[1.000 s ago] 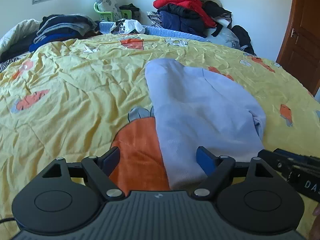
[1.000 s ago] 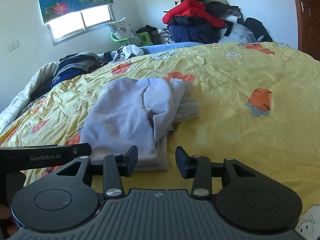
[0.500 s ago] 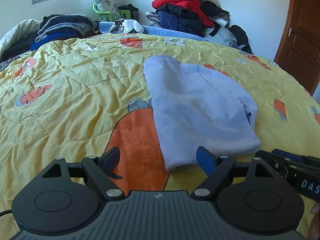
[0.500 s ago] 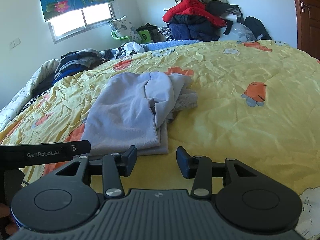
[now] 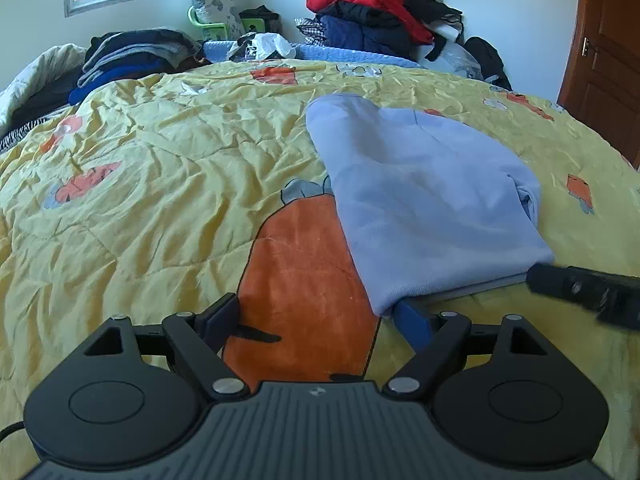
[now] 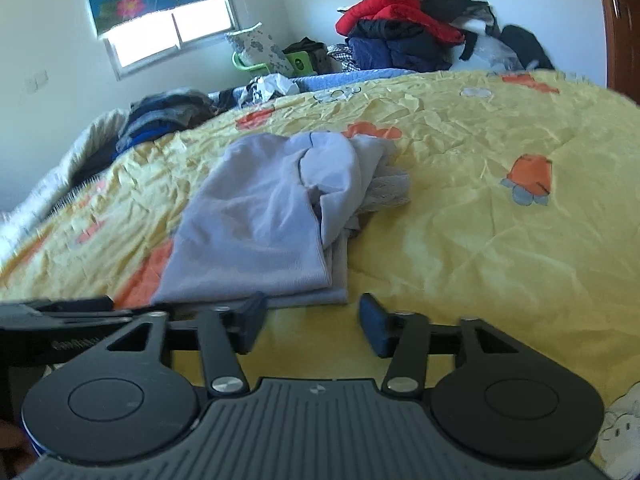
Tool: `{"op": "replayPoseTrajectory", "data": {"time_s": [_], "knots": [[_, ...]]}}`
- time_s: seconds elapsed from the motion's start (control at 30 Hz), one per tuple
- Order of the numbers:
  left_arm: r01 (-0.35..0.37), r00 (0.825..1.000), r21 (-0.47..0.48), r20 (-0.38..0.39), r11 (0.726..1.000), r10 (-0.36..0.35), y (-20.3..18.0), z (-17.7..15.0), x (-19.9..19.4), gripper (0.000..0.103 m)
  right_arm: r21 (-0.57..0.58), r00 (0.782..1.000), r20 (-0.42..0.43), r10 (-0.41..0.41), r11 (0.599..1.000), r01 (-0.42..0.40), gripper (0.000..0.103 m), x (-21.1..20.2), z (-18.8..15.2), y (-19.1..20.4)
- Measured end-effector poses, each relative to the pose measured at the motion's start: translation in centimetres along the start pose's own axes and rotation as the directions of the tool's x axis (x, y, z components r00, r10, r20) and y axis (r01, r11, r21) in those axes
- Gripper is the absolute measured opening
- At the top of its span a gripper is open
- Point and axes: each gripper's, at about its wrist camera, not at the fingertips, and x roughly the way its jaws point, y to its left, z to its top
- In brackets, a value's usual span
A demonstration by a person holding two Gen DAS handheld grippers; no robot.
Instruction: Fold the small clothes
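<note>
A pale lavender-blue garment (image 5: 420, 208) lies folded on the yellow carrot-print quilt (image 5: 160, 200). My left gripper (image 5: 318, 320) is open at its near hem. The hem's corner rests over the tip of the right-hand finger (image 5: 412, 322), and nothing is pinched. In the right wrist view the same garment (image 6: 256, 232) shows a sleeve and a grey cuff bunched on its right side. My right gripper (image 6: 314, 322) sits just short of the hem with its jaws opening and only quilt (image 6: 480, 240) between them. Each gripper appears in the other's view: the right gripper (image 5: 588, 288), the left gripper (image 6: 60, 312).
A heap of jackets with a red jacket (image 5: 368, 0) on top is piled at the far side of the bed. A stack of dark folded clothes (image 5: 132, 56) sits at the far left. A wooden door (image 5: 604, 60) stands at the right.
The left gripper has drawn back a little, so the hem now ends at its fingertips instead of lying between the fingers. The right gripper's jaws have spread wider.
</note>
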Motion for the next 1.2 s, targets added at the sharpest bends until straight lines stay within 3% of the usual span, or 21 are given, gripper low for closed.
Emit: {"op": "replayPoseTrajectory", "data": {"time_s": [0.13,0.2,0.27,0.33,0.47,0.6,0.63,0.67,0.77,0.83,0.97,1.07,1.2], "knots": [[-0.024,1.000,0.009,0.017,1.000,0.024,-0.4,-0.1,0.4,0.089,0.153,0.997,-0.003,0.073,0.986,-0.072,0.063,0.6,0.9,-2.5],[-0.034,0.999,0.007,0.027,0.999,0.033,-0.5,-0.1,0.4,0.089,0.203,0.993,-0.017,0.115,0.973,-0.110,0.054,1.7,1.2,-3.3],[-0.049,0.998,0.009,0.042,0.999,0.048,-0.5,-0.2,0.3,0.090,0.221,0.992,-0.023,0.126,0.968,-0.118,0.032,2.5,1.5,-3.3],[-0.064,0.996,-0.001,0.057,0.998,0.064,-0.1,-0.1,0.2,0.090,0.231,0.990,-0.041,0.137,0.965,-0.124,0.020,3.3,1.7,-2.9],[-0.070,0.995,-0.041,0.064,0.997,0.073,1.2,0.1,-0.1,0.090,0.220,0.988,-0.021,0.153,0.965,-0.145,0.015,2.8,1.8,-1.7],[-0.052,0.998,-0.036,0.021,0.998,0.053,1.2,0.3,0.3,0.091,0.162,0.994,-0.026,0.107,0.982,-0.102,0.017,2.3,2.0,-0.9],[-0.054,0.998,-0.030,0.024,0.998,0.055,1.1,0.1,0.1,0.091,0.144,0.996,-0.058,0.075,0.987,-0.066,0.028,2.9,1.8,-0.8],[-0.058,0.998,-0.021,0.025,0.998,0.058,1.0,0.0,0.0,0.091,0.145,0.997,-0.063,0.055,0.988,-0.045,0.028,3.0,1.7,-0.9],[-0.054,0.998,-0.013,0.017,0.998,0.055,0.8,-0.4,-0.2,0.091,0.123,1.000,0.008,-0.024,0.992,0.023,0.035,1.2,1.5,-0.5],[-0.052,0.999,-0.017,0.014,0.998,0.052,0.8,-0.5,-0.3,0.091,0.028,0.994,0.077,-0.080,0.997,0.078,0.035,-0.3,1.3,1.0],[-0.050,0.999,-0.025,0.015,0.998,0.051,0.8,-0.6,-0.5,0.091,-0.111,0.997,0.058,-0.058,0.992,0.064,0.041,-0.1,0.6,3.1],[-0.052,0.999,-0.011,0.014,0.999,0.052,0.7,-0.8,-0.8,0.091,-0.105,0.995,-0.007,-0.102,0.989,0.101,0.045,1.5,0.3,3.0],[-0.054,0.998,-0.015,0.013,0.998,0.055,0.8,-1.2,-0.8,0.091,-0.080,0.995,0.006,-0.103,0.991,0.103,0.058,0.6,0.2,2.8]]}}
